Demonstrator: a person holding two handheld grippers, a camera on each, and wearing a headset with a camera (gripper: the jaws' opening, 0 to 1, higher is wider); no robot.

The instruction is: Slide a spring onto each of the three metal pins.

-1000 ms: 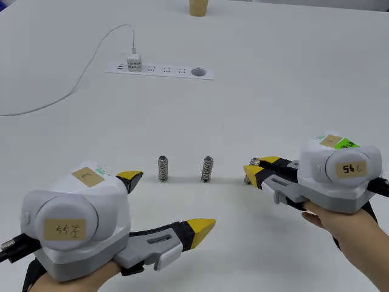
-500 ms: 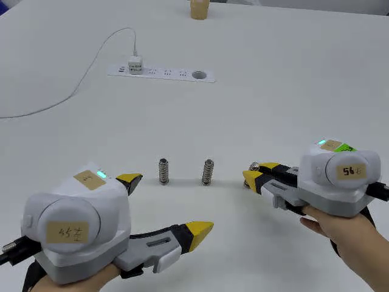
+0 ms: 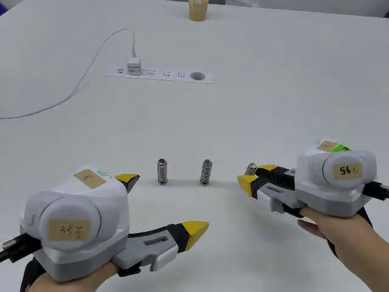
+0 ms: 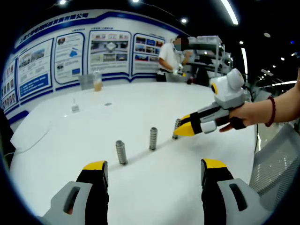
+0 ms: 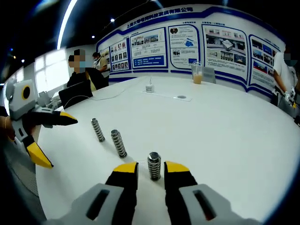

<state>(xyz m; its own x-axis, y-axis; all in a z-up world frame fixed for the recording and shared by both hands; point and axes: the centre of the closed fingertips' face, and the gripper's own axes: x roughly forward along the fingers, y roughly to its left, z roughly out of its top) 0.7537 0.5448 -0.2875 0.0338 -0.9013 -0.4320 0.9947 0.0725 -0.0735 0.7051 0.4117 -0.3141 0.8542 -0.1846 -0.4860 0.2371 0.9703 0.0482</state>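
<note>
- The right gripper (image 5: 151,169) has its yellow-tipped jaws drawn narrow on either side of the right-end spring (image 5: 154,165). I cannot tell whether they actually press it.
- That spring stands upright on the white table (image 3: 273,91), at the right end of a row of three in the head view.
- The middle spring (image 3: 206,172) and the left-end spring (image 3: 162,171) stand upright in the same row, apart from each other.
- The left gripper (image 3: 161,203) hovers on the near side of the row, jaws spread wide and holding nothing.
- Farther back lies a white power strip (image 3: 159,73) with a charger (image 3: 134,64) plugged in, its cable trailing left.
</note>
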